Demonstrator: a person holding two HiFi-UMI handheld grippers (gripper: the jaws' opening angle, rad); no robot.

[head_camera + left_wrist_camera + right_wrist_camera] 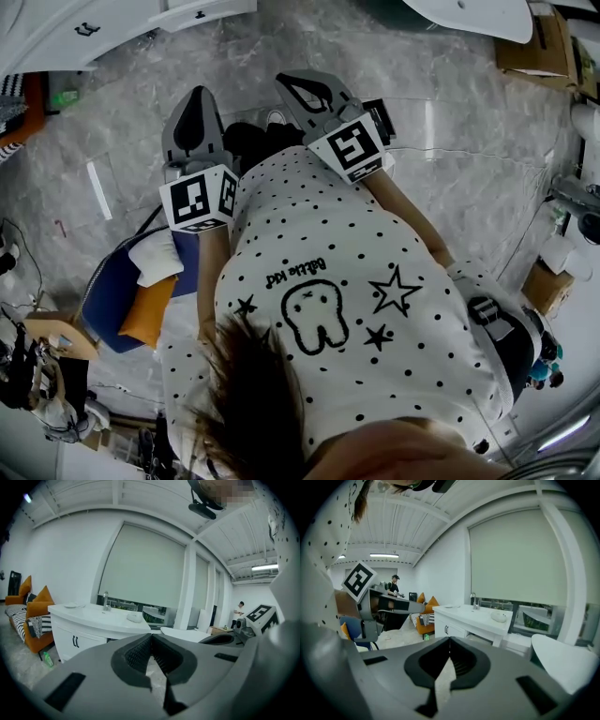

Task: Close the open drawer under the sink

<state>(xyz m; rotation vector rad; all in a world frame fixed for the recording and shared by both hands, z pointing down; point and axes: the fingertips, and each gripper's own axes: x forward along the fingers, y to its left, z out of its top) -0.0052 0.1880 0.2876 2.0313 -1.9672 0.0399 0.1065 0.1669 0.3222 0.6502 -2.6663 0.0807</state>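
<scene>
The white sink cabinet point(66, 33) lies at the head view's top left, and a white drawer front point(202, 11) with a dark handle juts out beside it. Both grippers are held in front of the person's spotted shirt, above the marble floor and well short of the cabinet. My left gripper point(198, 94) is shut with nothing in it, and so is my right gripper point(289, 82). In the left gripper view the shut tips point(151, 636) point at the cabinet point(79, 637) with its tap point(105, 601). The right gripper's tips point(449, 641) also face the cabinet point(457, 623).
A blue chair point(117, 300) with orange and white cushions stands at the person's left. A white rounded tub point(469, 14) and cardboard boxes point(534, 47) lie ahead on the right. An orange sofa point(33, 620) and a green bottle point(47, 657) sit left of the cabinet. Another person point(239, 613) stands far off.
</scene>
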